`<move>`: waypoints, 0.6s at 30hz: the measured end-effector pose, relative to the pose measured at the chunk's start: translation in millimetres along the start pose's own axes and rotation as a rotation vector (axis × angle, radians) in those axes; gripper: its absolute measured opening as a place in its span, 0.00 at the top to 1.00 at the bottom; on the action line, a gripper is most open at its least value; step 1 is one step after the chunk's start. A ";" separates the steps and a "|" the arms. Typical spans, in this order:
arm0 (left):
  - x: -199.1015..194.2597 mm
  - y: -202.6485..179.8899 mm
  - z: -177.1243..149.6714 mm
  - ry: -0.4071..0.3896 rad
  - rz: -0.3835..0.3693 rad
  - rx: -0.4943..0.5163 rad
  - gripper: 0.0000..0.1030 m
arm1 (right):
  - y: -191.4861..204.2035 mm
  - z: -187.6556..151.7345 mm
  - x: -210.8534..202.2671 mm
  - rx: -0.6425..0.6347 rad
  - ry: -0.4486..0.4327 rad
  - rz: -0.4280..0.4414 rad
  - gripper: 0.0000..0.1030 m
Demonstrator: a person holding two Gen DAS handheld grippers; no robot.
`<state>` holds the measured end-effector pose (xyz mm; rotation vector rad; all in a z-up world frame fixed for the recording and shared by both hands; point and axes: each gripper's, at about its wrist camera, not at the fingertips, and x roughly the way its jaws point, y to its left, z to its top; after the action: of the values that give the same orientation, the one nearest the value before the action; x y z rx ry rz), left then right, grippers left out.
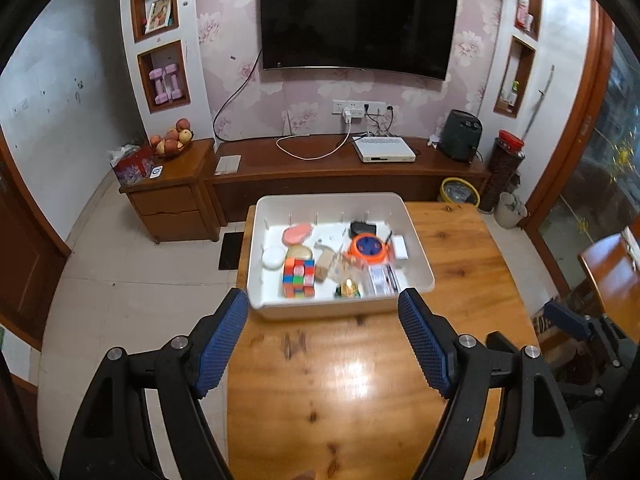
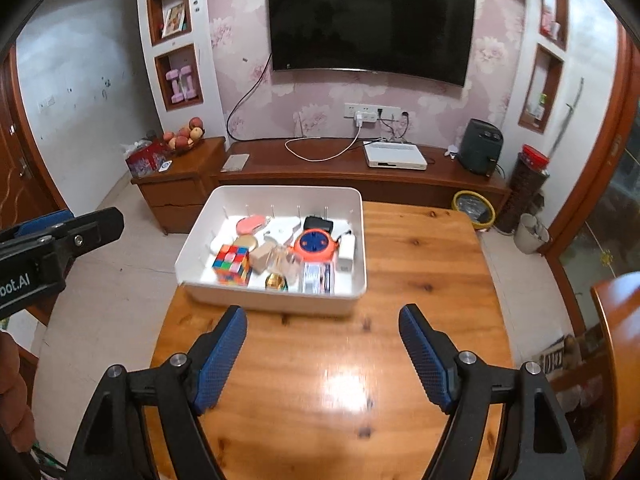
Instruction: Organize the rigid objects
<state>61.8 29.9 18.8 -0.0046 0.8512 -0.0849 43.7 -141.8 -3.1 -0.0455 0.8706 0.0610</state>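
Both grippers, left (image 1: 323, 312) & right (image 2: 322, 330), jaws wide, empty, above table (image 2: 360, 360).

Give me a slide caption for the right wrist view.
Open right gripper above wooden table, facing white bin holding Rubik's cube and orange cable reel.

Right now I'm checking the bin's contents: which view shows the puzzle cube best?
The right wrist view: the puzzle cube shows two faces, sharper. In the left wrist view the cube is blurrier, mostly its top.
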 end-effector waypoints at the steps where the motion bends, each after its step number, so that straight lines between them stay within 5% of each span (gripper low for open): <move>1: -7.5 -2.8 -7.4 0.005 0.001 0.009 0.22 | -0.2 -7.3 -10.8 0.002 -0.005 -0.001 0.23; 10: -54.3 -20.8 -53.2 0.024 -0.047 -0.011 0.22 | -13.1 -68.4 -81.6 0.034 -0.033 -0.018 0.23; 18: -70.9 -43.1 -64.5 -0.013 -0.027 -0.011 0.22 | -38.9 -74.3 -111.7 0.052 -0.084 -0.028 0.23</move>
<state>-36.4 -5.6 31.2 -0.0275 0.8392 -0.1055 -82.0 -189.2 35.1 -0.0065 0.7871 0.0135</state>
